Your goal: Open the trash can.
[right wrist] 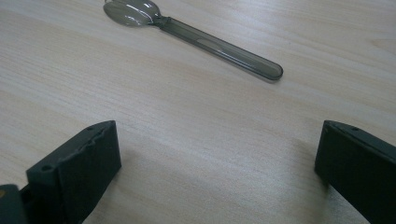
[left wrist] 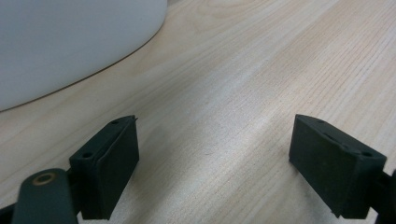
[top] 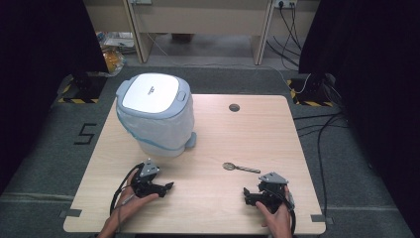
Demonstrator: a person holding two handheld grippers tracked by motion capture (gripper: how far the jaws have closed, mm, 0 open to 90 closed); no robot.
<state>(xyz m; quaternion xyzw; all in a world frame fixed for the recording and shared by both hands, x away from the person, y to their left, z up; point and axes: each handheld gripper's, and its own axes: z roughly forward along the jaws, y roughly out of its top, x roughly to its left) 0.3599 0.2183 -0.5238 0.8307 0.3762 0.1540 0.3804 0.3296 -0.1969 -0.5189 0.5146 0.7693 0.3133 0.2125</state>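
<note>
A lidded bin (top: pixel 156 114) is stood at the far left of the table (top: pixel 267 129), its white lid shut and a liner bag folded over its rim, so that it is kept within easy reach of the left hand. In the left gripper view its pale curved wall (left wrist: pixel 70 42) is seen just beyond the jaws, near but not touched.

The left gripper (top: pixel 157 187) is rested low at the near left edge, held in a hand (top: pixel 130 202) and pointed rightward and slightly toward the bin. Its jaws are spread wide, and nothing but bare wood is found between them (left wrist: pixel 212 154); this reads as a waiting pose, kept close to the bin probably so that the lid can be worked.

Right of centre a spoon (top: pixel 240 167) is laid flat on the wood, bowl to the left and handle to the right, well apart from the bin. It is judged to be the thing meant for pickup, since it lies just beyond the right gripper (top: pixel 253 194).

The right gripper is held at the near right edge in the other hand (top: pixel 277 218). Its jaws are likewise spread, with only tabletop between them (right wrist: pixel 217 158), and the spoon (right wrist: pixel 196 39) is seen ahead, untouched. The open stance is judged to be kept so that the thin handle can be straddled.
</note>
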